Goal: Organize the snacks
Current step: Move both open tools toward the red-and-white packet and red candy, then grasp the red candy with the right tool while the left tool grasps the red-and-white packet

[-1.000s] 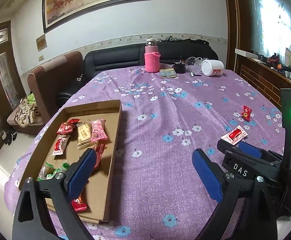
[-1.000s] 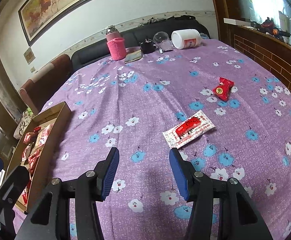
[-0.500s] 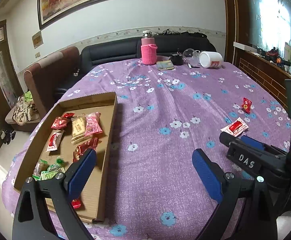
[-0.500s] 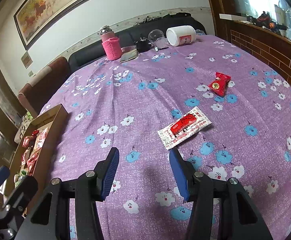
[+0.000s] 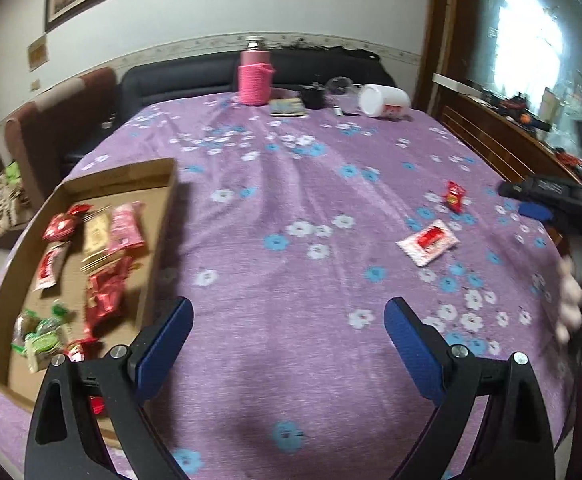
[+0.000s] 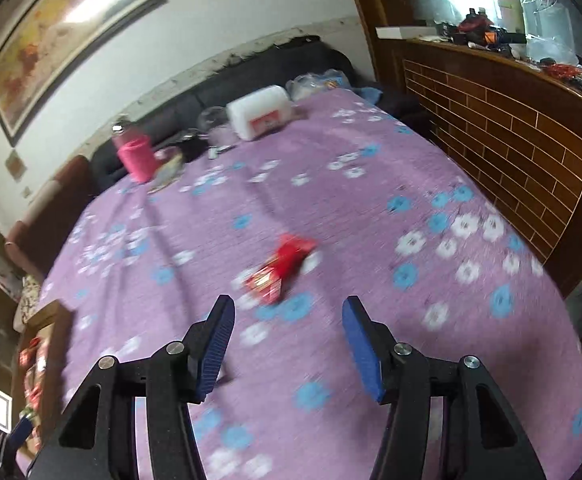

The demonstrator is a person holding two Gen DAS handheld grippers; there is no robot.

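My right gripper [image 6: 287, 340] jaws opening, nothing between them; red snack [image 6: 281, 266] lies just ahead on purple cloth [image 6: 371, 200]; my left gripper [image 5: 289, 348] wide, empty; white-red packet [image 5: 427, 240] beyond; cardboard tray [image 5: 163, 216] of snacks left.

So the right gripper [image 6: 287, 344] swings away from the white-and-red packet [image 5: 427, 240] toward the bed's right edge, now aimed at the small red snack [image 6: 281, 266], with its empty jaws opening wider than before.

Both grippers: black frames, silver screws, ribbed blue pads on fingers [image 5: 162, 354].
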